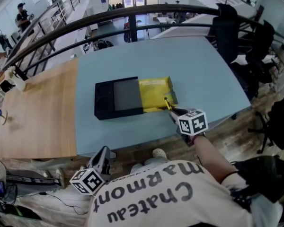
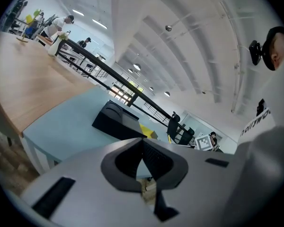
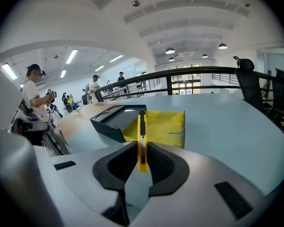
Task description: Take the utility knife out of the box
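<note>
The pale blue worktop (image 1: 189, 65) carries a black box (image 1: 114, 98) with its yellow inner tray (image 1: 154, 91) slid out to the right. The right gripper (image 1: 172, 109) reaches in over the near edge, just beside the tray's near right corner. Its fingers (image 3: 163, 162) are clenched on the yellow utility knife (image 3: 141, 141), which stands on edge between the pads, its near end gripped and the rest jutting forward past the fingertips towards the tray. The left gripper (image 2: 143, 161) hangs off the worktop's near side, fingers pressed together on nothing
</note>
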`<state>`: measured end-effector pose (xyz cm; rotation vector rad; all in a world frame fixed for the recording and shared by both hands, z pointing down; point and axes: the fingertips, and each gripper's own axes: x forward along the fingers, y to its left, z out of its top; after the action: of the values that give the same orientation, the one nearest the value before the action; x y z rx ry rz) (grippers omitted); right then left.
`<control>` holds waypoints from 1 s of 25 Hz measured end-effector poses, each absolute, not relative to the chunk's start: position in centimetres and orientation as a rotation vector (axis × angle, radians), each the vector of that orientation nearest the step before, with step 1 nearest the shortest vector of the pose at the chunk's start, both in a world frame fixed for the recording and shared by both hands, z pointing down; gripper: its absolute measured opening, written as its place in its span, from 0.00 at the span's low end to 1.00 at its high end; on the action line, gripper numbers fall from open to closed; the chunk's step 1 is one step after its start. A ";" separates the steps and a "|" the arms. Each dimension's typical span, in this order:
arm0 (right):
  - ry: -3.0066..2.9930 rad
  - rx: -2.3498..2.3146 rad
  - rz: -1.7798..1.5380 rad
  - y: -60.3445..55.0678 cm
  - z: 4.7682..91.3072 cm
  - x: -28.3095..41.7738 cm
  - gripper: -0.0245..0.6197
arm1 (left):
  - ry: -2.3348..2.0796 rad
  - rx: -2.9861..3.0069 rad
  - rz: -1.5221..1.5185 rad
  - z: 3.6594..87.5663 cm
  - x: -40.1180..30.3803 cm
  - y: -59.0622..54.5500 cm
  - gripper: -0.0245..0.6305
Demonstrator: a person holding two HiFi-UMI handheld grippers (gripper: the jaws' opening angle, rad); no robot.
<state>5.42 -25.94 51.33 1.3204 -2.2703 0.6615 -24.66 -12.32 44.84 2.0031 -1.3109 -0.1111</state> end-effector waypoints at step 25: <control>-2.395 1.411 0.493 -14.9 45.3 17.5 0.16 | -1.184 2.062 -0.093 45.0 -11.7 -8.6 0.04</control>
<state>17.46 -14.86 45.34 1.4115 -2.3945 0.4931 -11.70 -8.64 44.98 2.0623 -1.1839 -0.0926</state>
